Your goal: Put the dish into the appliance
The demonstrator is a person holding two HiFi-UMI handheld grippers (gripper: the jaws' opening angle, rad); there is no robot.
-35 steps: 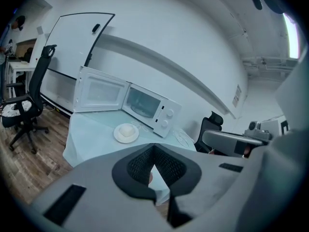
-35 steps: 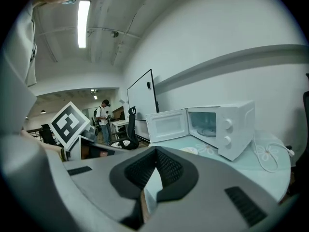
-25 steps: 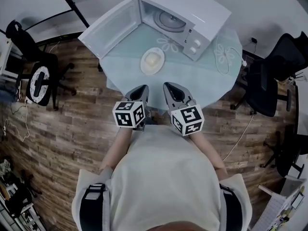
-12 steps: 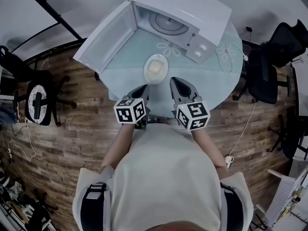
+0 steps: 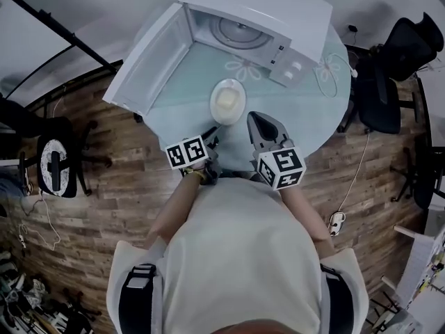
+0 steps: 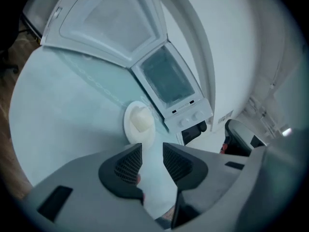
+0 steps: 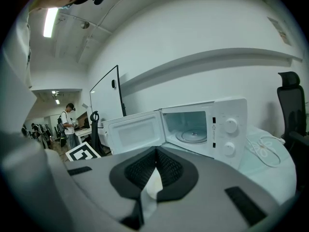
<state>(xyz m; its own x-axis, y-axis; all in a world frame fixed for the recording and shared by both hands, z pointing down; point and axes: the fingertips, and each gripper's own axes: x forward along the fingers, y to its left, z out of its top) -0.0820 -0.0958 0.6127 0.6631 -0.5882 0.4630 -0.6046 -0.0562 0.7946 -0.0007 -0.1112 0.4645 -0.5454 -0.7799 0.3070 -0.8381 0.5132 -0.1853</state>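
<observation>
Left gripper [image 5: 207, 133] sank near dish [image 5: 227, 100], rolled, jaws just opened, empty | right gripper [image 5: 254, 119] closed, pointing at microwave [image 5: 264, 19].

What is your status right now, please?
Left tool just opening, nothing between. Right tool shut, empty. Dish on table, before open microwave. Nothing in the way.

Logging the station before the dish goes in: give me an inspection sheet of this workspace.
Surface: round table, pale teal top.
Job's things: dish on the table before the microwave, whose door stands open.
Clutter: nothing seen.
Tools: left tool jaws apart, just been opening, nothing between them; right tool shut, empty.
Cables: white cord looped on the table right of the microwave; floor cable.
Surroundings: wood floor, office chair.
</observation>
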